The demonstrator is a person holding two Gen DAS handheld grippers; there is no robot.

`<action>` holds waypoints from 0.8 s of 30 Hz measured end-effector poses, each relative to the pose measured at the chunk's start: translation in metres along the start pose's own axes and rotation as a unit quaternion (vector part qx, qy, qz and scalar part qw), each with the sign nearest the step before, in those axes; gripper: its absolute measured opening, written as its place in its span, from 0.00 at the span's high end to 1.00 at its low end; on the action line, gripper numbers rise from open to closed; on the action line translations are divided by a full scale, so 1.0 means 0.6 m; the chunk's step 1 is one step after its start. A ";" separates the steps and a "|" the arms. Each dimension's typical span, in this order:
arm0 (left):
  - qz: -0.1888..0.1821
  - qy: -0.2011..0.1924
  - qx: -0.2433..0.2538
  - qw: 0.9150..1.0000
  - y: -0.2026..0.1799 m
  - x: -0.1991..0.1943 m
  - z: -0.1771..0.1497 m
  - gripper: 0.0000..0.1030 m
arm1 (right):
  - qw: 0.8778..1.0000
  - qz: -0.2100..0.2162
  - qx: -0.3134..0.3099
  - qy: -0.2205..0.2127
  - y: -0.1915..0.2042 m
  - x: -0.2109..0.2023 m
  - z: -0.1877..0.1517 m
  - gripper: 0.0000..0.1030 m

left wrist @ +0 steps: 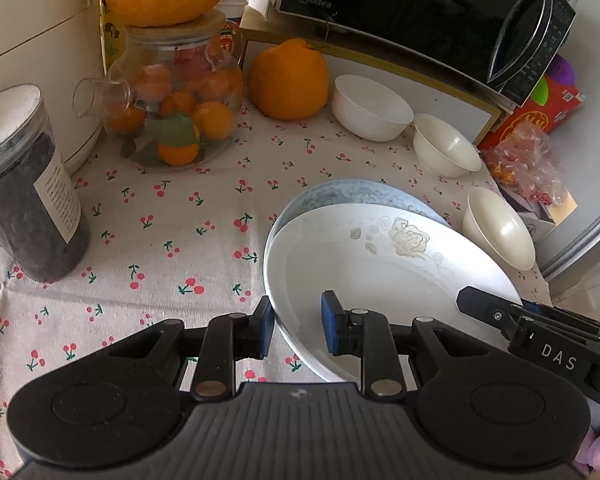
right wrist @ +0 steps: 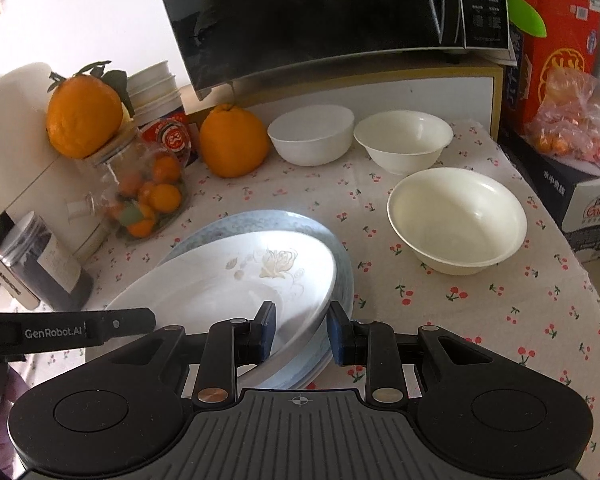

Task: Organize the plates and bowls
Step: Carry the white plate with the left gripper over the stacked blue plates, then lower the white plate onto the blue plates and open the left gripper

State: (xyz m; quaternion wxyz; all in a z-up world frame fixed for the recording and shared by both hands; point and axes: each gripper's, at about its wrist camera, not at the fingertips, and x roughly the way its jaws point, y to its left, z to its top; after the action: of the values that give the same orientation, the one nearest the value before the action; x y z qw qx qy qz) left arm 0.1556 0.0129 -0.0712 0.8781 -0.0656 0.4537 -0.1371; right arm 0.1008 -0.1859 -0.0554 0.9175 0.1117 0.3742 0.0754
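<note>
White rose-patterned plate sits tilted on the blue-rimmed plate at the counter's near edge, my left gripper and right gripper each clamped on opposite rims, I judge to seat it squarely.

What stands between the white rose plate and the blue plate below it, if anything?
Nothing visible does. The white rose plate lies tilted over the blue plate, with each gripper straddling its rim: the left gripper on one edge, the right gripper on the opposite edge. The three bowls stand apart, farther back on the cloth.
</note>
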 end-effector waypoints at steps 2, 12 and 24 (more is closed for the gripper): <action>0.003 -0.003 0.005 1.000 -0.003 0.000 -0.001 0.78 | 1.000 -0.003 -0.007 -0.001 0.003 0.000 0.000 0.73; 0.031 -0.012 0.046 0.998 -0.022 0.001 -0.007 0.78 | 0.999 -0.037 -0.036 0.009 0.022 -0.005 -0.004 0.73; 0.075 -0.021 0.110 0.991 -0.049 0.003 -0.015 0.78 | 0.996 -0.070 -0.028 0.042 0.028 -0.007 -0.005 0.73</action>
State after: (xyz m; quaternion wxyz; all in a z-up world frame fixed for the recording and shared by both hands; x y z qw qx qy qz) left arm 0.1441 -0.0158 -0.0706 0.8970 0.0629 0.4210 -0.1188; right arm 0.0950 -0.1700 -0.0503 0.9067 0.0563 0.4173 0.0257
